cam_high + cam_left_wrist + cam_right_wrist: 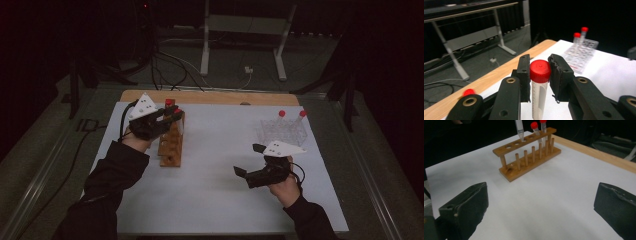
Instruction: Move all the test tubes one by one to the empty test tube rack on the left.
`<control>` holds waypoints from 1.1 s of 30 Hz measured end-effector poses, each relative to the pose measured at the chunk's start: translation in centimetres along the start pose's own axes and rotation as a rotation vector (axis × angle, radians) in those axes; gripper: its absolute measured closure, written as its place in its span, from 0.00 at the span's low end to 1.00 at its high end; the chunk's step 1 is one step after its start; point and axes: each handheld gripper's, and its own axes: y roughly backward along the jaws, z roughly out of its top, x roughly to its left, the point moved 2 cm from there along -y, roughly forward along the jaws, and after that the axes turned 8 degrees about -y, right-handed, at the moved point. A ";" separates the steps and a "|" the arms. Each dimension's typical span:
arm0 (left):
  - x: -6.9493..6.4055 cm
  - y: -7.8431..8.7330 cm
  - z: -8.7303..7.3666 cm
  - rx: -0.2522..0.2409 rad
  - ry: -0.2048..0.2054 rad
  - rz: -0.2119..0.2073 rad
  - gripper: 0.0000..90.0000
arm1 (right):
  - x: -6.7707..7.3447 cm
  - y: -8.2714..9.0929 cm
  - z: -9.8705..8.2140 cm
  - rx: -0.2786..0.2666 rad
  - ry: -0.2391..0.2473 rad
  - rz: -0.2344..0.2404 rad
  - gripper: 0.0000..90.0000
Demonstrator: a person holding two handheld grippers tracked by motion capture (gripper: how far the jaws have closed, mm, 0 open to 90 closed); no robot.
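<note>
My left gripper (pixel 169 116) is shut on a clear tube with a red cap (pixel 539 92); its pads (pixel 524 72) press just under the cap. The tube hangs upright over the wooden rack (pixel 170 143), its pointed tip (pixel 519 131) just above a hole in the top bar. Two more red-capped tubes (pixel 535 128) stand at the far end of that rack (pixel 529 157). My right gripper (pixel 249 160) is open over the white sheet at the front right, with nothing between its fingers (pixel 466 205).
A clear plastic rack (pixel 285 131) with two red-capped tubes (pixel 580 35) stands at the back right, just beyond my right hand. The white sheet (pixel 215 185) covers the table, with a wooden edge (pixel 210 96) along the far side. A metal stand (pixel 245 25) is on the floor beyond.
</note>
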 end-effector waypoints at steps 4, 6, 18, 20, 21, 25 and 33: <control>1.1 0.0 -0.1 0.000 0.017 0.043 0.80 | 0.0 0.1 0.0 -0.007 0.004 0.003 0.00; 1.6 -0.1 -0.3 0.005 0.022 0.064 0.80 | -0.1 0.2 0.0 -0.010 0.001 0.001 0.00; 4.2 -1.3 -1.8 0.020 0.069 0.179 0.80 | -0.3 0.2 -0.1 -0.011 -0.003 0.004 0.00; 4.5 -1.6 -2.2 0.025 0.077 0.187 0.80 | -0.4 0.3 -0.1 -0.014 -0.003 0.001 0.00; 4.6 -1.7 -2.3 0.033 0.076 0.192 0.80 | -0.4 0.3 -0.1 -0.013 -0.004 0.004 0.00; 4.8 -2.3 -3.0 0.043 0.083 0.210 0.80 | -0.4 0.3 -0.1 -0.014 0.000 -0.001 0.00; 4.9 -3.5 -5.0 0.078 0.117 0.224 0.80 | -0.5 0.3 -0.2 -0.014 -0.002 0.002 0.00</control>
